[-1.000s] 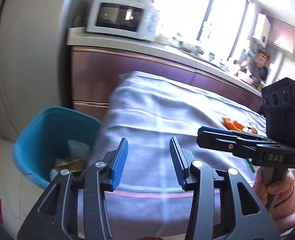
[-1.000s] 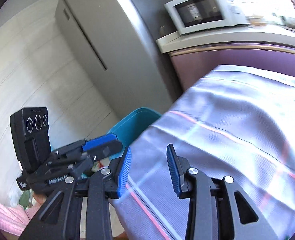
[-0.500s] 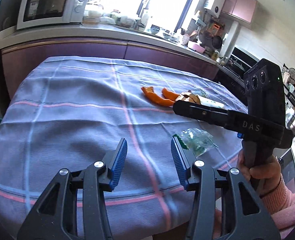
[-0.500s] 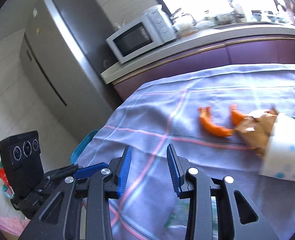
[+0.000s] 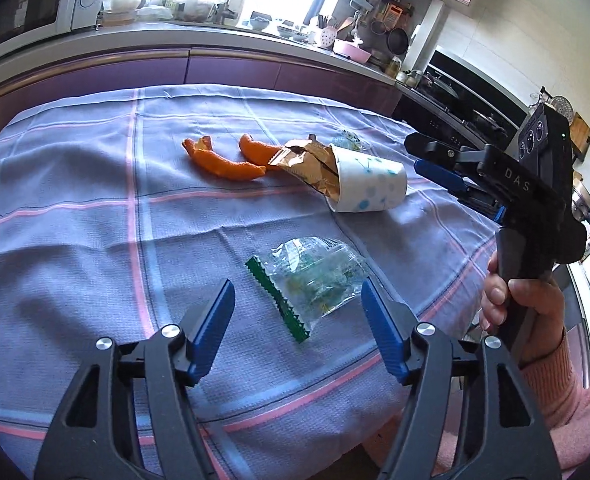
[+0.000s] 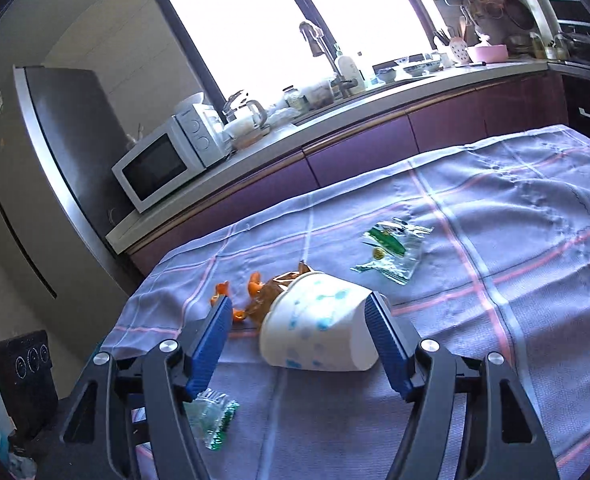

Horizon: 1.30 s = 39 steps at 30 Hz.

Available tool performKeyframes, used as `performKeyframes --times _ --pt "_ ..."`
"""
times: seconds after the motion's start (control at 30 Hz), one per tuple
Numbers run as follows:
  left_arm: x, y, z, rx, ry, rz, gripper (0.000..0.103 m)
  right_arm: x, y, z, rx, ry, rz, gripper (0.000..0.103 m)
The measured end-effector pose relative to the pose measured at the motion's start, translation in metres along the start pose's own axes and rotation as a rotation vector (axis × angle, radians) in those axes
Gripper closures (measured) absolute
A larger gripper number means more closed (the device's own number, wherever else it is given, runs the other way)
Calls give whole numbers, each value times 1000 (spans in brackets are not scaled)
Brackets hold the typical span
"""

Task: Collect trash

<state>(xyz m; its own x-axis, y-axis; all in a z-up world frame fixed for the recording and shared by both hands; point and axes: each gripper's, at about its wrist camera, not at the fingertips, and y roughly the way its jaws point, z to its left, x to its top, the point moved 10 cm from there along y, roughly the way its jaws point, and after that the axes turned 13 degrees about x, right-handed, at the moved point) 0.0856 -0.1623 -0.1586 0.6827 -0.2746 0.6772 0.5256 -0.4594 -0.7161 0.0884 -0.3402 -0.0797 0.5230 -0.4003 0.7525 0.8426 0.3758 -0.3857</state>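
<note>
A clear plastic wrapper with a green edge (image 5: pixel 309 282) lies on the table just ahead of my open left gripper (image 5: pixel 297 320); it also shows in the right wrist view (image 6: pixel 211 420). A white paper cup with blue dots (image 6: pixel 315 330) lies on its side, a brown wrapper (image 5: pixel 309 162) sticking from its mouth; the cup also shows in the left wrist view (image 5: pixel 369 184). My open right gripper (image 6: pixel 299 340) frames the cup and also shows in the left wrist view (image 5: pixel 431 160). Orange peels (image 5: pixel 225 162) lie beside it. A green-and-white wrapper (image 6: pixel 393 250) lies farther back.
A lilac checked cloth (image 5: pixel 75 216) covers the table. Behind it runs a purple kitchen counter (image 6: pixel 375 136) with a white microwave (image 6: pixel 163 160), sink tap and dishes. A grey fridge (image 6: pixel 35 184) stands at the left.
Both grippers swung from the blue bin at the table's left end toward the trash. Both sets of jaws have opened wider. The right gripper now frames the cup, the left the clear wrapper.
</note>
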Motion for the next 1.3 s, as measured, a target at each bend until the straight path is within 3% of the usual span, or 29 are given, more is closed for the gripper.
performKeyframes --times 0.23,0.43,0.5,0.63,0.73,0.9,1.3 --pt "-3 20 1 -7 -21 57 45 -8 14 -23 19 51 46 37" --pt "-6 23 -4 -6 11 68 60 -13 23 -25 40 76 72 53" --pt "-7 24 -4 -3 15 72 66 -14 24 -27 48 90 78 65" --pt "-8 23 -1 3 18 75 81 -14 22 -27 55 86 75 72" --pt "-7 23 0 1 13 73 84 -12 18 -24 69 80 69 88" --pt "-7 20 2 2 9 64 87 -11 15 -18 97 73 64 97" --pt "4 -2 30 28 -45 3 89 13 -10 12 136 6 -1 102"
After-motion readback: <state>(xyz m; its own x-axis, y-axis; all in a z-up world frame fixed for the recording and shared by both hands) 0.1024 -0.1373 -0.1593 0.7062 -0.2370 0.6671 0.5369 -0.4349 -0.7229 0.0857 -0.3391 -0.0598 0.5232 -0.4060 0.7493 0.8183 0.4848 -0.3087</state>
